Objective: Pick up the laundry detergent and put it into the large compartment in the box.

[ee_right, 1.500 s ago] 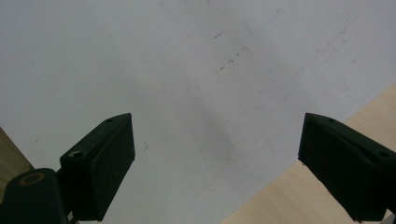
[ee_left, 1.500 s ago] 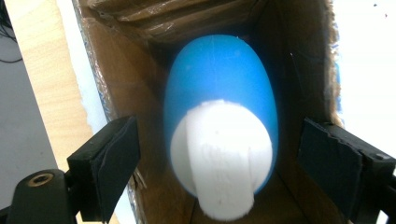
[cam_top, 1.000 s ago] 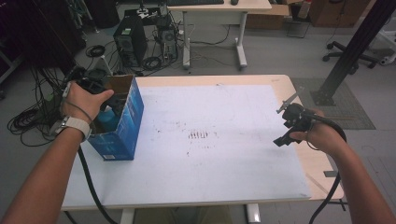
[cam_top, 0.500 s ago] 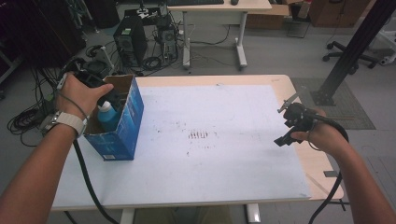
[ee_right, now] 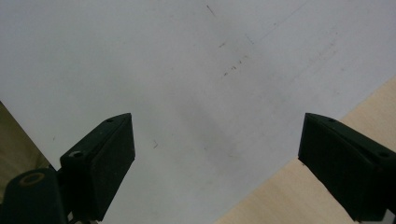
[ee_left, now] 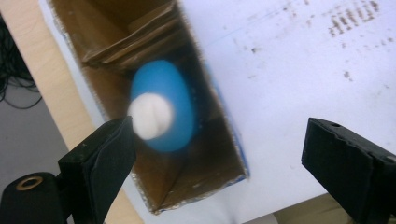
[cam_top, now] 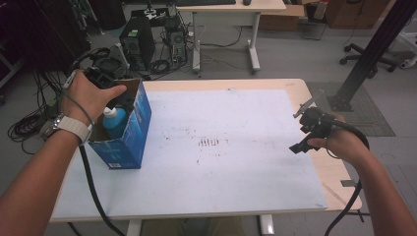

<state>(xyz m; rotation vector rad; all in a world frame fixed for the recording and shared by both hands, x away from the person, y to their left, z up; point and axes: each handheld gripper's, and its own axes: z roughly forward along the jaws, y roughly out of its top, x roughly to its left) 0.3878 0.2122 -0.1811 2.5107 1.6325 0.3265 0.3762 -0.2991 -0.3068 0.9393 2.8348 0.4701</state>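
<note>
Left gripper view looked down on a blue bottle (ee_left: 163,109) with a white cap (ee_left: 150,116), standing inside an open blue cardboard box (ee_left: 219,135) at the table's left edge. The left gripper (ee_left: 219,161) hung above the box, jaws spread wide and holding nothing. The right gripper (ee_right: 217,158), well apart over the white table sheet (ee_right: 187,70), was also wide open and empty.

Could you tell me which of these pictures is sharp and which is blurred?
Left gripper view: the blue bottle and its white cap in the cardboard box are smeared by blur. Right gripper view: the jaws are crisp over the evenly lit white sheet. High view: sharp, soft light, no glare.
</note>
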